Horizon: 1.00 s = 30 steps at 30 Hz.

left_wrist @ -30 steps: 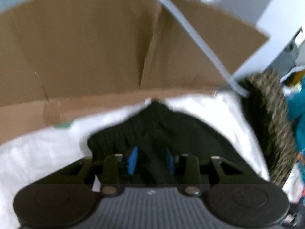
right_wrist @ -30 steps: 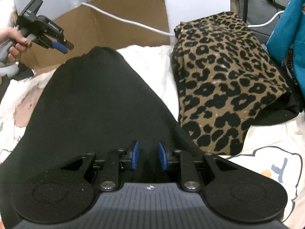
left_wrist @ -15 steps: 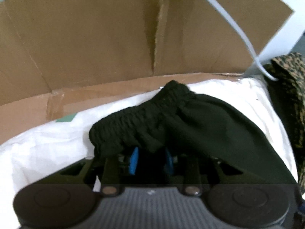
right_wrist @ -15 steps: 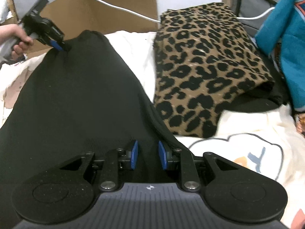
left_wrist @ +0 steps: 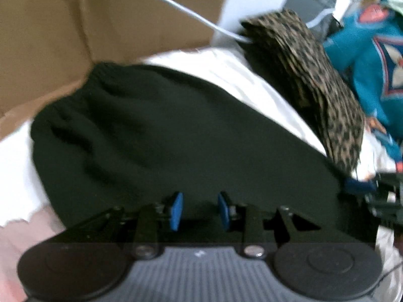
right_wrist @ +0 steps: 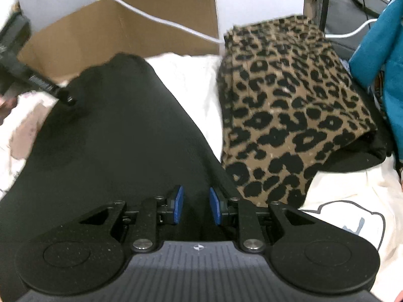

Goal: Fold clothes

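A brown corrugated cardboard sheet [right_wrist: 121,27] stands at the back, a thin white cable [right_wrist: 161,21] draped across its face. A grey hard-shell case [right_wrist: 345,17] sits behind, beside a white panel [right_wrist: 259,2].

One black garment [right_wrist: 121,138]; one leopard-print garment [right_wrist: 289,115]; one teal garment [left_wrist: 372,58] (partly visible); two tools [right_wrist: 194,206].

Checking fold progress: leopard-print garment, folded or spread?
Folded. The leopard-print garment lies as a compact stack with layered edges showing in the left wrist view, beside the black garment.
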Each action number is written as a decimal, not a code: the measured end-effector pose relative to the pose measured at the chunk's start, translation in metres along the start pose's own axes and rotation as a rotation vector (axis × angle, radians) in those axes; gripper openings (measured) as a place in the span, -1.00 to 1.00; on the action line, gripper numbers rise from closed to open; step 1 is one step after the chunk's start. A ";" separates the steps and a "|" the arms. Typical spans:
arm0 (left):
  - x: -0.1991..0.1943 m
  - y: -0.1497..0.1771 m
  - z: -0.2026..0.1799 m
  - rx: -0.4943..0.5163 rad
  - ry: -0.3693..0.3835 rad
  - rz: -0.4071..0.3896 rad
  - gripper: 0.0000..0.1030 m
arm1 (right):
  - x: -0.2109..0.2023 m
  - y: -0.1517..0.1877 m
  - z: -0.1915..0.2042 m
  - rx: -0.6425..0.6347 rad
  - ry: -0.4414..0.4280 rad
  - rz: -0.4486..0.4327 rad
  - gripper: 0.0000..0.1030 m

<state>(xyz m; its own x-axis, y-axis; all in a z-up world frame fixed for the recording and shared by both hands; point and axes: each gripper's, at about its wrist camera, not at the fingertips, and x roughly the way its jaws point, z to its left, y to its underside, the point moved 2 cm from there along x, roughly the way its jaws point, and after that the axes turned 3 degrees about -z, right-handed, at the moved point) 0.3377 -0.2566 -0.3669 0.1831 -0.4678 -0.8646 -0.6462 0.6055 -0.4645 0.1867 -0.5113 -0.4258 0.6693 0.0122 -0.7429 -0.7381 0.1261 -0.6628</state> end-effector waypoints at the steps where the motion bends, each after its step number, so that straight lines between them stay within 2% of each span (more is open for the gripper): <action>1: 0.004 0.005 -0.003 -0.020 0.002 0.007 -0.35 | 0.001 0.001 -0.003 0.010 0.001 0.006 -0.43; 4: 0.008 0.020 -0.015 -0.062 -0.004 0.005 -0.35 | -0.002 0.003 -0.012 0.041 0.025 0.015 -0.47; 8: 0.009 0.039 -0.047 0.054 0.030 0.021 -0.22 | -0.010 0.005 -0.015 0.076 0.059 0.023 -0.46; 11: 0.001 0.050 -0.057 0.133 0.070 0.076 -0.24 | -0.021 0.001 -0.005 0.078 0.054 -0.003 -0.43; 13: -0.016 0.052 -0.055 0.144 0.103 0.105 -0.25 | -0.028 -0.003 0.005 0.070 0.031 -0.028 -0.43; 16: -0.054 0.054 -0.044 0.151 0.100 0.099 -0.26 | -0.035 -0.012 0.021 0.053 0.001 -0.059 -0.43; 24: -0.152 0.066 0.000 0.064 0.011 0.040 -0.26 | -0.034 -0.028 0.057 0.086 -0.066 -0.105 -0.43; 30: -0.173 0.097 0.024 -0.018 -0.040 -0.025 -0.25 | -0.027 -0.028 0.083 0.014 -0.089 -0.084 -0.43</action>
<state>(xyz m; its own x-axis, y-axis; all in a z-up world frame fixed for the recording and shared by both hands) 0.2615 -0.1013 -0.2666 0.2283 -0.4564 -0.8600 -0.6544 0.5821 -0.4826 0.1965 -0.4327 -0.3796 0.7340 0.0893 -0.6732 -0.6784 0.1438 -0.7205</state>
